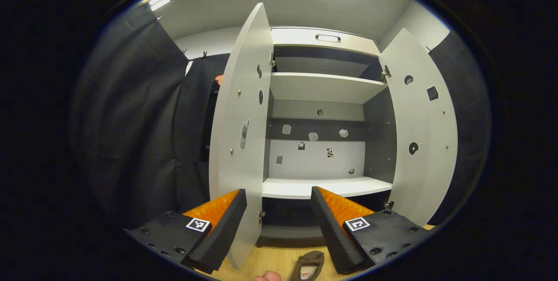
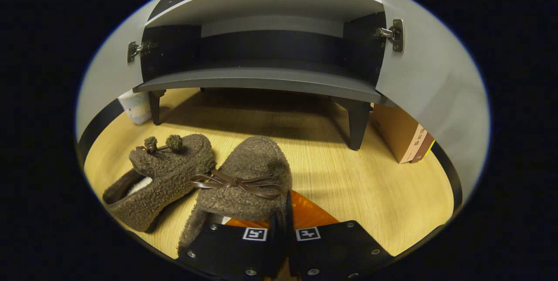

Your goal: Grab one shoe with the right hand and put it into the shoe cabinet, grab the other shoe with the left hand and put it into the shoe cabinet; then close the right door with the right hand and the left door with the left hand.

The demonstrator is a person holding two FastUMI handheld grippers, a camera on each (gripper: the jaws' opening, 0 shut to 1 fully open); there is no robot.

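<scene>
The right gripper [image 2: 282,204] is clamped on the nearer shoe's [image 2: 248,176] edge, while the left gripper [image 1: 279,200] is held apart before the open shoe cabinet [image 1: 324,87].

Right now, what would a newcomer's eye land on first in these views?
Two fuzzy brown shoes on the wooden floor before the cabinet: the right gripper looks shut on the bow-laced shoe, the pom-pom shoe beside it. In the left gripper view, the open left gripper faces the cabinet, both doors wide.
</scene>
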